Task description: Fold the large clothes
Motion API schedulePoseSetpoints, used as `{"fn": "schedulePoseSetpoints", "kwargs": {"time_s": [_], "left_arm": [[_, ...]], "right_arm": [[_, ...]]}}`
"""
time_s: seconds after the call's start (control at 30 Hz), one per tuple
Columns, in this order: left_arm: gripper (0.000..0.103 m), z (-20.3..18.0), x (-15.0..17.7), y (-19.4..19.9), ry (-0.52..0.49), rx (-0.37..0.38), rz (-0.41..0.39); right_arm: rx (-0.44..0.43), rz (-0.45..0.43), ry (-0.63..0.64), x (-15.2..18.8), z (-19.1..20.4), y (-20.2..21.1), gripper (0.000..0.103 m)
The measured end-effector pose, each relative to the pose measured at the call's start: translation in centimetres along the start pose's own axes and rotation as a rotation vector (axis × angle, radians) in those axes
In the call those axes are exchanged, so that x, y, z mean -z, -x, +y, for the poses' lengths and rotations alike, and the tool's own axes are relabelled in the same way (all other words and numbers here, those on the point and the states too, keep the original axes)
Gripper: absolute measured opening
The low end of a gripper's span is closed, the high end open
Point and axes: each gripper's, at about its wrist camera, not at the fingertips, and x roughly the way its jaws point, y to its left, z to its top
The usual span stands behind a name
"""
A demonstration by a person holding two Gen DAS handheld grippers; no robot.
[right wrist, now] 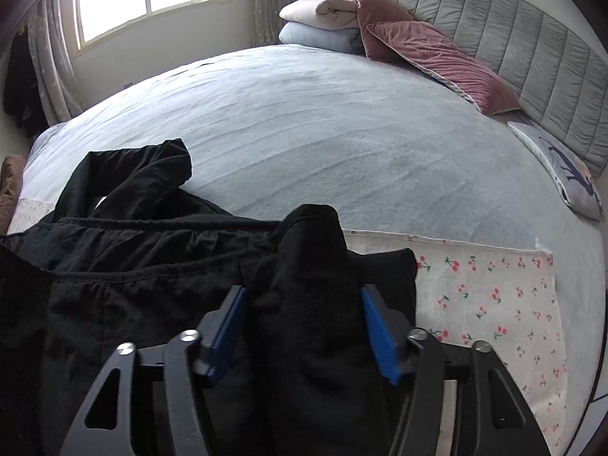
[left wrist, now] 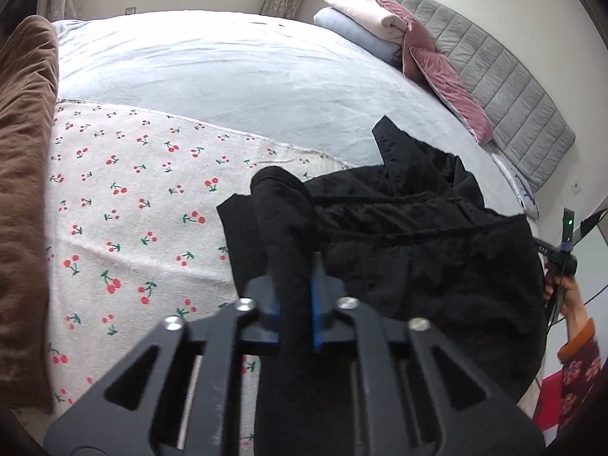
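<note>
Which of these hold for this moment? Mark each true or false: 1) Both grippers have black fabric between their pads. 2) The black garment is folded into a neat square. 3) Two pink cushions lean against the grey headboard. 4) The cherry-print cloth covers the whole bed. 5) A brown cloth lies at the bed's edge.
1) True: the left gripper and the right gripper each pinch a bunch of the black garment.
2) False: it lies crumpled and spread.
3) True: the pink cushions rest by the headboard.
4) False: the cherry-print cloth covers only part; grey-blue bedding shows beyond.
5) True: brown cloth.
</note>
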Motion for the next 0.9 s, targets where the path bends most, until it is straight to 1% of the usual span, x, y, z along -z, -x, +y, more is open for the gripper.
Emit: {"fn": "schedulePoseSetpoints", "kwargs": {"time_s": [0.03, 0.07, 0.1, 0.17, 0.23, 0.27, 0.3, 0.37, 0.47, 0.57, 0.6, 0.67, 0.7, 0.77, 0.8, 0.83, 0.87, 0.9], "left_arm": [[0.007, -0.6, 0.0, 0.7, -0.008, -0.007, -0.038], [0.007, -1.2, -0.1, 1.6, -0.026, -0.014, -0.079], [0.007, -2.0, -0.3, 2.8, -0.044, -0.019, -0.126], [0.007, -2.9, -1.3, 4.7, -0.066, -0.031, -0.209], [0.007, -3.6, -3.0, 6.0, -0.078, -0.067, -0.294], [0.007, -3.9, -4.1, 6.2, -0.075, -0.08, -0.325], [0.007, -4.4, -5.3, 6.2, -0.081, -0.095, -0.355], [0.007, -5.1, -7.5, 5.1, -0.091, -0.145, -0.39], [0.007, -6.0, -10.3, 2.1, -0.124, -0.25, -0.42], [0.007, -5.4, -11.9, -2.6, -0.122, -0.338, -0.384], [0.008, -5.2, -11.9, -4.3, -0.13, -0.371, -0.363], [0.01, -4.8, -11.5, -8.1, -0.172, -0.459, -0.316], [0.011, -4.5, -11.0, -10.1, -0.191, -0.503, -0.281], [0.015, -4.0, -10.4, -13.2, -0.202, -0.548, -0.176], [0.019, -3.9, -10.3, -14.2, -0.206, -0.557, -0.122], [0.023, -3.9, -10.5, -14.6, -0.207, -0.564, -0.09], [0.025, -4.0, -10.7, -14.5, -0.21, -0.583, -0.085], [0.029, -4.2, -10.9, -13.9, -0.214, -0.612, -0.098]], "right_arm": [[0.021, -0.014, 0.001, 0.2, 0.4, 0.0, 0.009], [0.052, -0.059, 0.011, 0.5, 0.7, 0.7, 0.007], [0.078, -0.107, 0.008, 0.7, 0.8, 1.8, 0.006], [0.125, -0.209, -0.038, 0.6, 0.1, 4.3, 0.005], [0.187, -0.283, -0.096, -0.5, -1.1, 6.0, 0.005], [0.199, -0.314, -0.137, -1.2, -1.7, 6.6, 0.005], [0.206, -0.339, -0.175, -2.0, -2.3, 7.1, 0.005], [0.223, -0.37, -0.222, -4.0, -2.7, 7.4, 0.005], [0.286, -0.397, -0.222, -7.0, -1.8, 6.3, 0.005], [0.307, -0.381, -0.231, -9.3, -1.1, 3.4, 0.005], [0.312, -0.365, -0.236, -9.7, -1.0, 2.1, 0.005], [0.327, -0.329, -0.241, -9.6, -0.9, -0.6, 0.006], [0.336, -0.307, -0.241, -9.2, -0.7, -2.0, 0.007], [0.357, -0.258, -0.237, -8.5, -0.9, -4.5, 0.009], [0.355, -0.231, -0.246, -8.0, -1.3, -5.4, 0.012], [0.351, -0.2, -0.265, -7.6, -1.7, -6.2, 0.017], [0.34, -0.182, -0.283, -7.1, -2.2, -6.5, 0.021], [0.328, -0.175, -0.301, -6.6, -2.5, -6.2, 0.024]]}}
